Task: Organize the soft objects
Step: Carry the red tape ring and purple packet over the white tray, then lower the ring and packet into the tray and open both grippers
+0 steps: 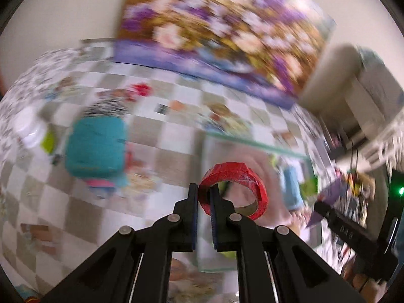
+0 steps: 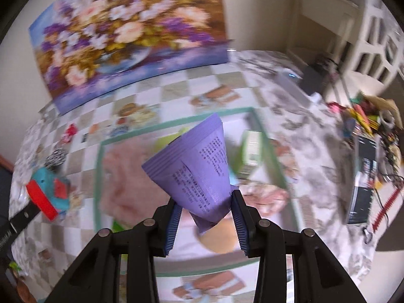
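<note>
Checkered cloth (image 2: 176, 85) is spread under a floral painting (image 2: 131, 32) at twelve o'clock. Red tape (image 1: 232, 189) is pinched by the left gripper (image 1: 204, 202); a purple packet (image 2: 199, 171) is clamped by the right gripper (image 2: 205, 202).

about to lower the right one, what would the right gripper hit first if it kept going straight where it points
Probably the green-rimmed tray below; the right gripper, holding the purple packet, points into it. Depth is unclear.

tape ring (image 1: 233, 189): red | packet (image 2: 199, 169): purple, black print | tablecloth (image 2: 176, 93): white and grey squares | painting (image 2: 131, 27): purple, pink and white flowers | pouch (image 1: 96, 146): teal | tray rim (image 2: 176, 122): green
</note>
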A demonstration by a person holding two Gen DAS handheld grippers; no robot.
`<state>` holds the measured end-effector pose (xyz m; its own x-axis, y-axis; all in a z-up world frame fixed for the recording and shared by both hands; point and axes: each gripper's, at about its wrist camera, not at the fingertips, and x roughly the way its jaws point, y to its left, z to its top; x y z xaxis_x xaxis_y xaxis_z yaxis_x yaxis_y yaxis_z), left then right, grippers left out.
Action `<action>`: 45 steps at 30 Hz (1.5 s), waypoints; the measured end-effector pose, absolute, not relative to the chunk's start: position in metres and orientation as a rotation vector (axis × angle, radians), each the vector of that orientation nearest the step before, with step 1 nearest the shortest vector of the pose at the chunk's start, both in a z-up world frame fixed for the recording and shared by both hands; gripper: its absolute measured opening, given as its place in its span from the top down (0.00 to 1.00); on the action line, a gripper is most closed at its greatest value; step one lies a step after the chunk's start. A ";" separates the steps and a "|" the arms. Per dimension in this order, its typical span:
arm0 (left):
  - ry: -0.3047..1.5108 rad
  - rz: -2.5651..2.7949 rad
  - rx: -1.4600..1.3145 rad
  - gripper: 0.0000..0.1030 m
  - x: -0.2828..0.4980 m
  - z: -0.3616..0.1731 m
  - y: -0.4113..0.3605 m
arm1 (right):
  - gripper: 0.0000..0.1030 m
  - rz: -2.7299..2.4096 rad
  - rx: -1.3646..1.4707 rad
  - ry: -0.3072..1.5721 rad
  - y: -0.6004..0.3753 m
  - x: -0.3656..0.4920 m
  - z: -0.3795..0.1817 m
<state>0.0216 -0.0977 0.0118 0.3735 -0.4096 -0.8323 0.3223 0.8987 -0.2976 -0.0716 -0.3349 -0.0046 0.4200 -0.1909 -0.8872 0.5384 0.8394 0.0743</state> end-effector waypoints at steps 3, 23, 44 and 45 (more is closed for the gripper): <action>1.125 -0.515 -0.050 0.92 0.014 0.004 -0.124 | 0.60 -0.514 0.375 1.047 -0.350 -0.080 -0.005; 1.220 -0.637 0.098 0.74 -0.006 -0.023 -0.193 | 0.39 -0.485 0.464 1.083 -0.362 -0.083 -0.028; 1.171 -0.278 0.108 0.10 0.038 -0.026 -0.127 | 0.00 -0.512 0.336 1.121 -0.345 -0.071 -0.030; 1.165 -0.275 0.103 0.07 0.039 -0.025 -0.125 | 0.00 -0.512 0.339 1.112 -0.345 -0.071 -0.029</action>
<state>0.0391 -0.1249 -0.0250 0.3656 -0.1603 -0.9168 0.2664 0.9619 -0.0620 -0.0712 -0.3449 -0.0285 0.3463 -0.2205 -0.9118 0.5493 0.8356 0.0066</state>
